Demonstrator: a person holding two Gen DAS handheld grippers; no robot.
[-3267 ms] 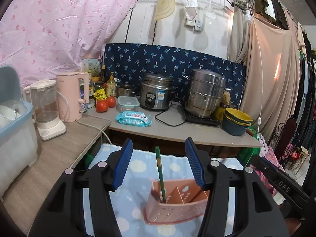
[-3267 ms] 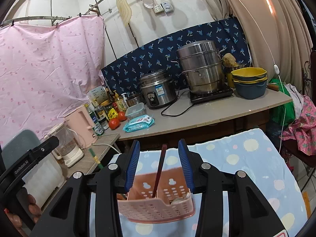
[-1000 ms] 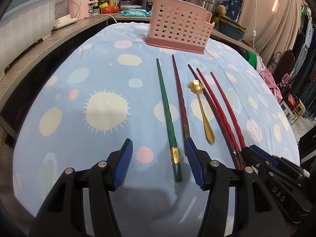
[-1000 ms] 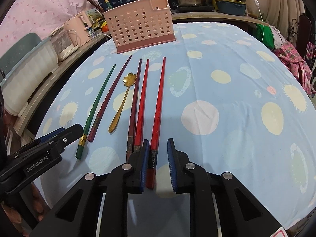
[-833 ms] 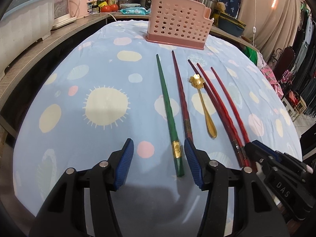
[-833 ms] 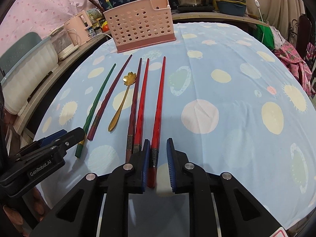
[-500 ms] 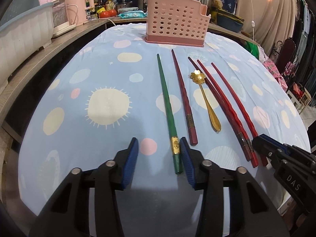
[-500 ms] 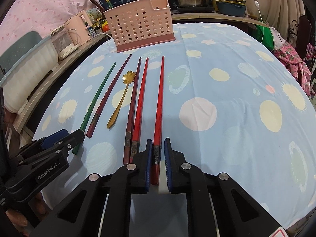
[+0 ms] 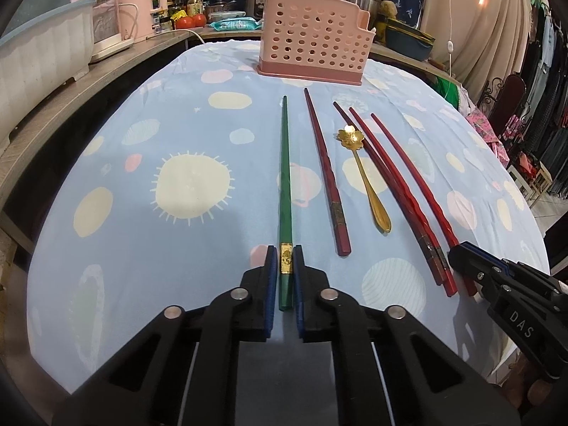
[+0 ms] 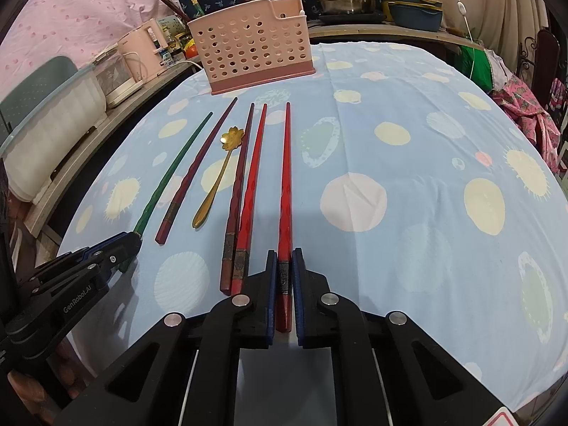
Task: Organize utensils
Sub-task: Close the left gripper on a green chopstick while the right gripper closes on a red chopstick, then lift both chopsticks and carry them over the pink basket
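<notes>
Two tools work at the near edge of the surface (image 9: pixel 106 184), which is covered by a light blue cloth with pale spots. The left tool (image 9: pixel 285 280) has its blue-padded jaws drawn in against the thick end of the green chopstick (image 9: pixel 285 191), gripping it just by its gold band; the stick lies flat and points away toward the pink basket (image 9: pixel 312 49). The right tool (image 10: pixel 284 284) is likewise clamped on the butt end of the rightmost red chopstick (image 10: pixel 285 191), which also lies flat on the cloth.

Between those two sticks lie the others, roughly side by side: a dark red chopstick (image 9: pixel 325 174) next to the green one, then a gold spoon (image 9: pixel 365 181) with a flower-shaped bowl, then a pair of chopsticks (image 10: pixel 241 206), one dark and one bright red, touching along their length.

The perforated pink basket stands upright at the far side of the cloth, well apart from both tools, with a few utensil handles poking out of it.
</notes>
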